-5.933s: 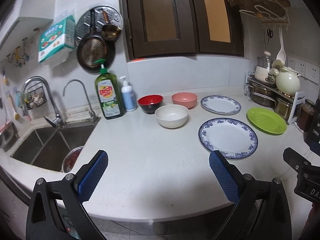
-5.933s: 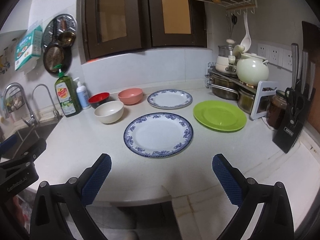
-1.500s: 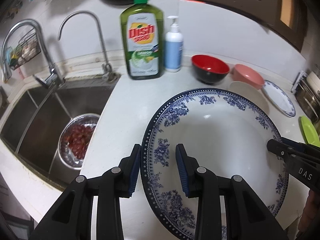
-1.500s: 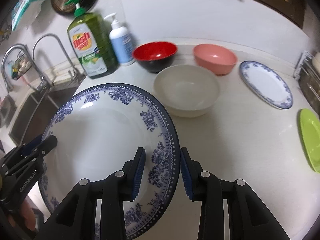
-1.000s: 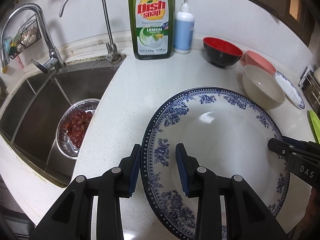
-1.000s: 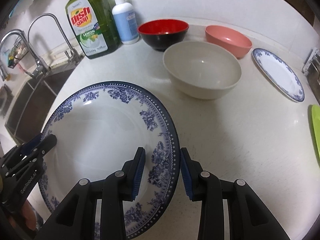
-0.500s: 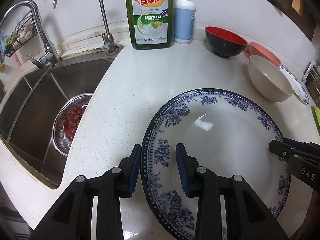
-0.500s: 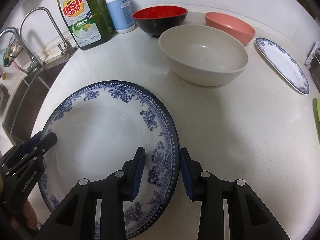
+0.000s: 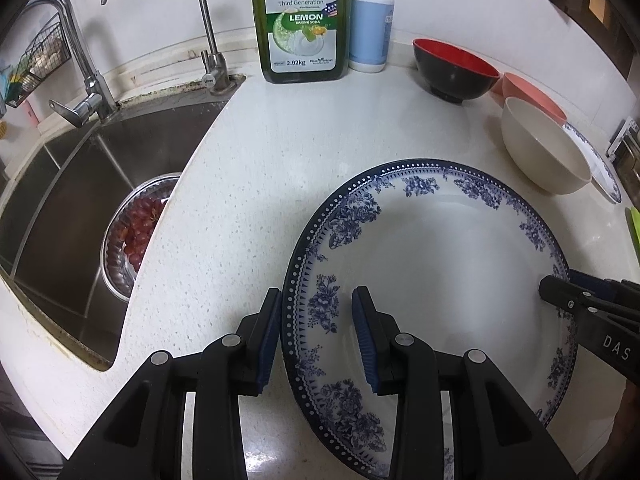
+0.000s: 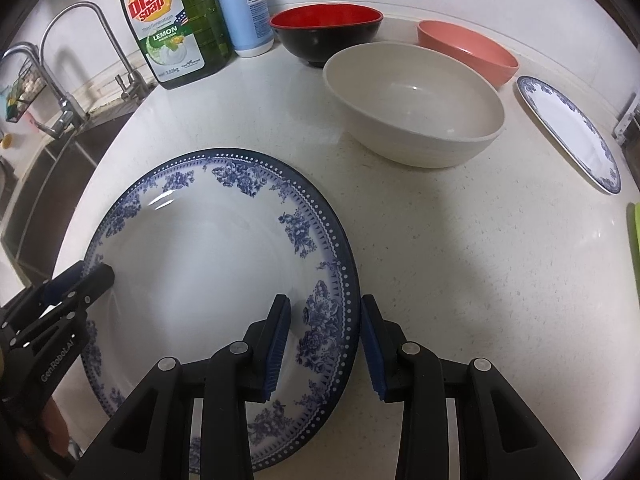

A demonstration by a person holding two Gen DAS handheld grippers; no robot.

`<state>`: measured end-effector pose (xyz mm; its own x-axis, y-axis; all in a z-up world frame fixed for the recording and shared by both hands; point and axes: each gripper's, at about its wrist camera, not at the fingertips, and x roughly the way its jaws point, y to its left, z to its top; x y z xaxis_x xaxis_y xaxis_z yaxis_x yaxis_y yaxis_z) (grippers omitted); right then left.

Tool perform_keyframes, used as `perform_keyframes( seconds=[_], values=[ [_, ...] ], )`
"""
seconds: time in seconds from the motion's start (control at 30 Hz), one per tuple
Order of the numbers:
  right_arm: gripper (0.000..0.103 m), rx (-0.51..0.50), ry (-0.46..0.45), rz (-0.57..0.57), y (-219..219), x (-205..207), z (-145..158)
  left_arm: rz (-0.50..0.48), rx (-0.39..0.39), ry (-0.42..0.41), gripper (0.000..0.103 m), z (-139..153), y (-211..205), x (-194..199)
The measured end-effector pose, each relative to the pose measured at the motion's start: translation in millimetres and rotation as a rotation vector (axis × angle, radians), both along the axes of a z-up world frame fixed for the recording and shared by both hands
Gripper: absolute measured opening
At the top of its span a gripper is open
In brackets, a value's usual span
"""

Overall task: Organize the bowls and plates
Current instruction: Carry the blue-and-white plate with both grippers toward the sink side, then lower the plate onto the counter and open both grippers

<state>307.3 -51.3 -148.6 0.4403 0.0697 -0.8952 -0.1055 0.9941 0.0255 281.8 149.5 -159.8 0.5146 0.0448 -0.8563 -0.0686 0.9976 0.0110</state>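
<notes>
A large white plate with a blue floral rim is held low over the white counter, between the sink and the bowls. My left gripper is shut on its left rim. My right gripper is shut on the opposite rim. Each gripper shows in the other's view, the right gripper and the left gripper. Behind the plate stand a cream bowl, a red-and-black bowl and a pink bowl. A smaller blue-rimmed plate lies to the right.
A green dish soap bottle and a blue pump bottle stand by the wall. The steel sink on the left holds a strainer of red grapes. A green plate's edge shows far right.
Both grippers, open at first with the plate lying on the counter, now grip its rims. The plate has been carried left toward the sink and lowered closer to the counter.
</notes>
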Motion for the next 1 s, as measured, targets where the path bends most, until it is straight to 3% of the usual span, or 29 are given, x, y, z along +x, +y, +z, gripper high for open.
perform_keyframes(
  seconds=[0.13, 0.23, 0.4, 0.6, 1.0],
  values=[
    [0.037, 0.009, 0.002, 0.004, 0.5, 0.5, -0.6, 0.005, -0.003, 0.007, 0.037, 0.3, 0.7, 0.6],
    [0.037, 0.018, 0.004, 0.007, -1.5, 0.8, -0.5, 0.009, -0.017, 0.008, 0.047, 2.2, 1.6, 1.0],
    [0.048, 0.020, -0.036, 0.002, -4.3, -4.0, 10.6, 0.022, 0.009, -0.057, 0.068, 19.9, -0.9, -1.9],
    [0.048, 0.020, -0.108, -0.020, -16.9, -9.4, 34.4, -0.001, 0.037, -0.134, 0.080, 46.6, -12.3, -0.2],
    [0.048, 0.030, -0.212, -0.138, -69.9, -18.7, 69.8, -0.110, 0.042, -0.280, 0.083, 90.9, -61.9, 11.1]
  ],
)
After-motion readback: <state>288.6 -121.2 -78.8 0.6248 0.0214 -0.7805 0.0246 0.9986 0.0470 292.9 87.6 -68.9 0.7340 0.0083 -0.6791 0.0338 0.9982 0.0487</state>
